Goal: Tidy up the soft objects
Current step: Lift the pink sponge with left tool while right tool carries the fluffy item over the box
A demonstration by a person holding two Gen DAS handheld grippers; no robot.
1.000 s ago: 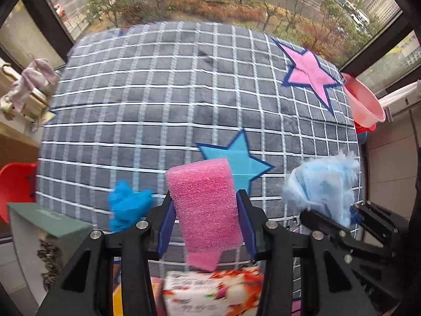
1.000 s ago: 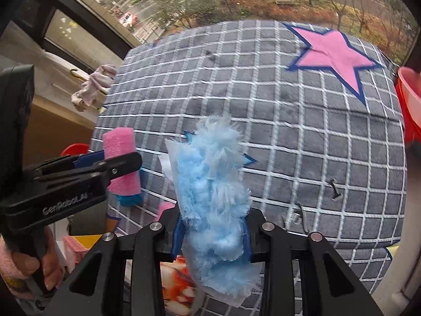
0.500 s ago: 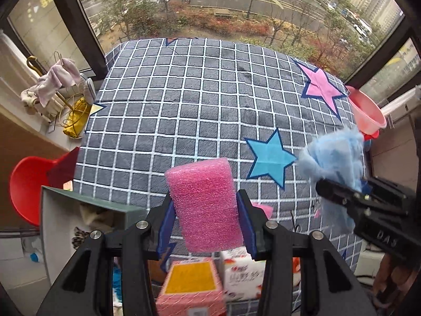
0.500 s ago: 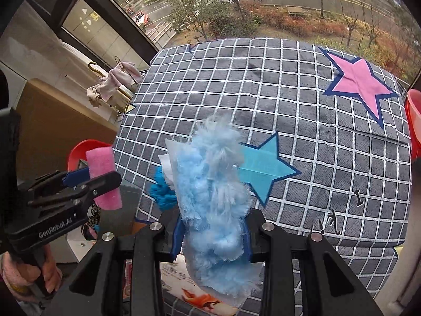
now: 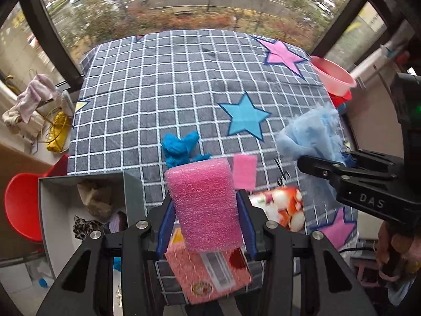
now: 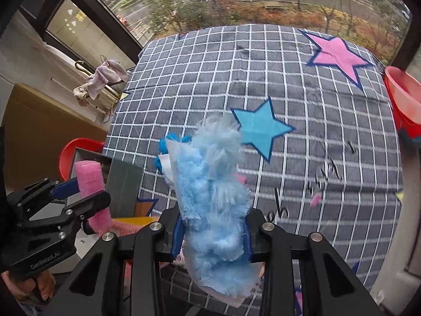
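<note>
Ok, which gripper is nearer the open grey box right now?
Left. The left gripper, holding the pink foam, sits right beside the grey box. The right gripper, holding the blue fluff, is farther off, on the other side.

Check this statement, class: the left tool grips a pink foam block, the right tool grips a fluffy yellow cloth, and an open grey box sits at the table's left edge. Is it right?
One detail is wrong: the cloth's colour. The right tool grips a fluffy light blue cloth, not a yellow one, as the right wrist view shows. The rest stands: the left tool grips the pink foam block, and the open grey box sits at the table's left edge.
</note>
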